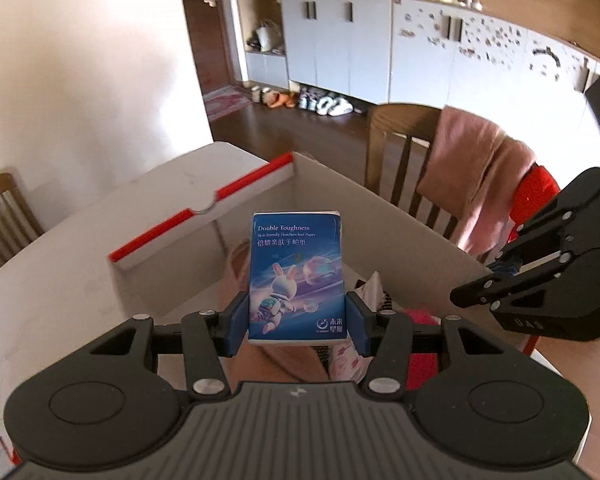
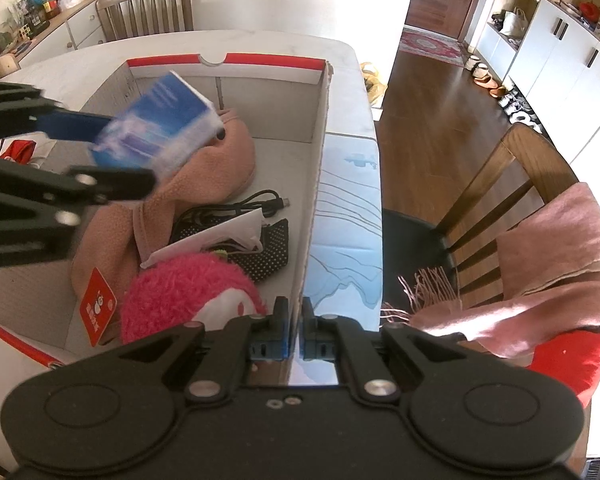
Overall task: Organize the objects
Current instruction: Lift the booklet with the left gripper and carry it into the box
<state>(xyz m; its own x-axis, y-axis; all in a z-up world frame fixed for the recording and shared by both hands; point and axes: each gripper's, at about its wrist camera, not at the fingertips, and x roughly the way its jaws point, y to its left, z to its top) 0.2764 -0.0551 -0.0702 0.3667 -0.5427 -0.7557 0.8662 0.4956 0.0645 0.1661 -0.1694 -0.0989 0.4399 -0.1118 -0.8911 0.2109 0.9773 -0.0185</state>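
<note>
Left tool (image 1: 298, 318) has its blue pads clamped on the lower sides of a tissue packet (image 1: 296, 276), whose long axis runs straight out along the fingers, and it holds the packet in the air above the open cardboard box (image 2: 320, 168), over the pink cloth (image 2: 220, 160) near the box's far end. Right tool (image 2: 295, 334) is shut on the box's near side wall, pinning it, so the drop spot lies directly below the packet, inside the box, and the left hand is the one placed to release it.
</note>
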